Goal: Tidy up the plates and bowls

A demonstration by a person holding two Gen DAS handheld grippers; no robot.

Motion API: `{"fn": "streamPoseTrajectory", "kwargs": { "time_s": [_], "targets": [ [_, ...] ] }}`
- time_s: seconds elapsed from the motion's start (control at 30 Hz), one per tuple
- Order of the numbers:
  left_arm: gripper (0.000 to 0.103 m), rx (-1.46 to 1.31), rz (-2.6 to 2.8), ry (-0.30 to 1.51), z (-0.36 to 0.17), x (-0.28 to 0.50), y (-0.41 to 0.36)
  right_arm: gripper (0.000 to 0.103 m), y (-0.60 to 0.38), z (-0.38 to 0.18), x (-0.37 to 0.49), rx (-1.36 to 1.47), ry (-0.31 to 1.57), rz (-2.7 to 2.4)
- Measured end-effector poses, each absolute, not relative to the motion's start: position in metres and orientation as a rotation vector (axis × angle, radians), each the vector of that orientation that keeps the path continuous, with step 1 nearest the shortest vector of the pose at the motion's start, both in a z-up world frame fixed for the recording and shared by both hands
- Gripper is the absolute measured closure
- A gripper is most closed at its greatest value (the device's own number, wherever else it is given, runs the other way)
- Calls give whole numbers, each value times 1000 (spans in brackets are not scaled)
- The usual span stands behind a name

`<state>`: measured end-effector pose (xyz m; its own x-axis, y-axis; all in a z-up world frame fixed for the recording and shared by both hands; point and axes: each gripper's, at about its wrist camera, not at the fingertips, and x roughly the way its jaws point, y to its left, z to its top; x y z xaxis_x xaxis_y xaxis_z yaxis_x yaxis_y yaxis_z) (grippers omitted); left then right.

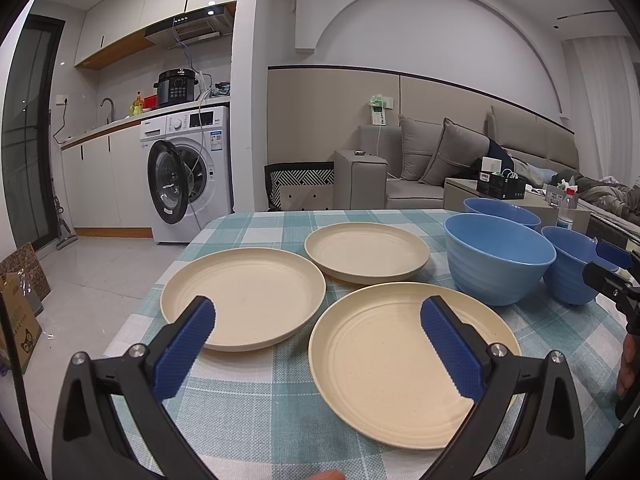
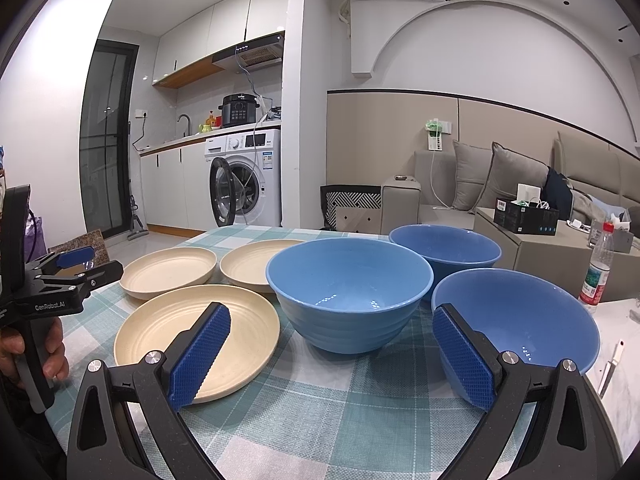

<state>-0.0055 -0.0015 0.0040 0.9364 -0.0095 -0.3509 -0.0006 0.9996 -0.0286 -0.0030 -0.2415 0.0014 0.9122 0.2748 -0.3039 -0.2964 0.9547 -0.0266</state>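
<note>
Three cream plates lie on the checked tablecloth (image 1: 256, 408): a near plate (image 1: 400, 364), a left plate (image 1: 244, 292) and a far plate (image 1: 366, 252). Three blue bowls stand to their right: a middle bowl (image 1: 498, 258), a far bowl (image 1: 502, 208) and a right bowl (image 1: 572, 264). My left gripper (image 1: 318, 320) is open and empty, hovering over the near edges of the left and near plates. My right gripper (image 2: 332, 328) is open and empty, in front of the middle bowl (image 2: 348, 292), between the near plate (image 2: 192, 336) and the right bowl (image 2: 520, 320).
A plastic water bottle (image 2: 598, 268) stands right of the bowls. A small knife (image 2: 610, 368) lies on the white surface at the right. The table's left edge drops to the floor. A sofa and a low cabinet with boxes stand behind.
</note>
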Motion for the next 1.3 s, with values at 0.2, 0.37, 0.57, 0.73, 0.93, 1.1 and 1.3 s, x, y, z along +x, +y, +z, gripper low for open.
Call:
{"fn": "streamPoseTrajectory", "kwargs": {
  "time_s": [0.2,0.37,0.57,0.73,0.93,1.1,1.3],
  "targets": [
    [0,-19,-5,382,3,0,-3,0,-239,2,-2,-82,317,272],
    [0,-24,-12,395,2,3,-3,0,-242,2,2,-63,345,274],
    [0,-11,-32,422,-1,5,-7,0,-248,17,4,-31,351,272],
    [0,-9,-45,443,5,6,-11,0,-247,28,4,-36,371,293],
    [0,-22,-42,447,17,12,-10,0,-240,44,7,-57,420,357],
    [0,-36,-45,476,21,25,-7,0,-229,60,11,-91,450,401],
    [0,-66,-77,520,31,44,-6,0,-219,83,24,-101,456,421]
  ]
}}
